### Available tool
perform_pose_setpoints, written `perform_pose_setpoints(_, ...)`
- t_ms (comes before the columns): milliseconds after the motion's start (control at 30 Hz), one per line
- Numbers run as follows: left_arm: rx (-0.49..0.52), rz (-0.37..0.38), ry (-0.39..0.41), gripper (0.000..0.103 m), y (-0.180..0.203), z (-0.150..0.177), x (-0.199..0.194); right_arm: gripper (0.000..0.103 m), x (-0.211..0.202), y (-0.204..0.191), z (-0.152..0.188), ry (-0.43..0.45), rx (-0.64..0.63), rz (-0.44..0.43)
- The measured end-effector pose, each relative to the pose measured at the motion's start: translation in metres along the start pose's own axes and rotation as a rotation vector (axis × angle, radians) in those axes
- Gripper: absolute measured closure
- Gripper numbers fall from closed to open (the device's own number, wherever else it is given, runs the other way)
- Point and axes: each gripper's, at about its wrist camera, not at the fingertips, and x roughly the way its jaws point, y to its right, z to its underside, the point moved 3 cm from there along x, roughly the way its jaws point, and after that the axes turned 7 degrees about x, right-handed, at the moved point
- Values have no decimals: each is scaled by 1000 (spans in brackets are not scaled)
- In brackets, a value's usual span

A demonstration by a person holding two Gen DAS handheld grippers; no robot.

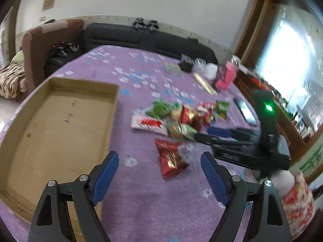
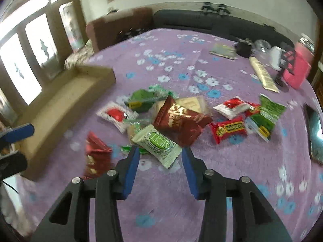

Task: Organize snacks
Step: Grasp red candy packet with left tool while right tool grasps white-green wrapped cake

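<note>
Snack pile (image 2: 181,117), cardboard tray (image 1: 60,125), both jaws empty

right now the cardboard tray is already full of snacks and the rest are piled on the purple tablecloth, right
Not quite: the cardboard tray holds no snacks at all; its bare bottom shows in the left wrist view. The rest is right: the snacks lie piled on the purple tablecloth beside it.
</note>
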Motion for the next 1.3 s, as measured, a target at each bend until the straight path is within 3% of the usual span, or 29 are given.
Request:
perform_pose_setpoints(267, 4, -6, -86, 17, 10, 6, 31, 62, 24, -10, -5, -6, -75, -55)
perform_pose_setpoints(300, -1, -6, -94, 17, 10, 6, 34, 65, 24, -9, -5, -4, -72, -63)
perform_pose_setpoints(400, -10, -9, -106, 17, 9, 5, 42, 87, 26, -7, -5, -23, -59, -58)
perform_pose_setpoints(533, -19, 4, -119, 17, 9, 2, 56, 93, 19, -1, -5, -43, -26, -75)
perform_pose_setpoints(667, -2, 8, -134, 23, 14, -3, 73, 93, 4, 8, -9, -22, 8, -105)
perform_pose_setpoints(767, 9, -4, -138, 23, 16, -4, 83, 85, 0, 11, -11, -12, 24, -121)
perform_pose_setpoints(833, 19, -2, -143, 34, 16, -4, 90, 80, 2, 10, -12, -13, 11, -118)
perform_pose_setpoints(867, 23, 3, -153, 55, 15, -3, 93, 80, 4, 9, -13, -17, 6, -120)
perform_pose_setpoints(933, 47, -19, -151, 69, 13, -1, 94, 76, 7, 5, -15, -14, -13, -127)
perform_pose_setpoints(1033, 22, 10, -152, 72, 6, 1, 90, 64, 10, -3, -19, -5, -53, -133)
perform_pose_setpoints(1300, -25, 37, -148, 71, -1, 2, 86, 62, 28, -21, -20, -33, -142, -99)
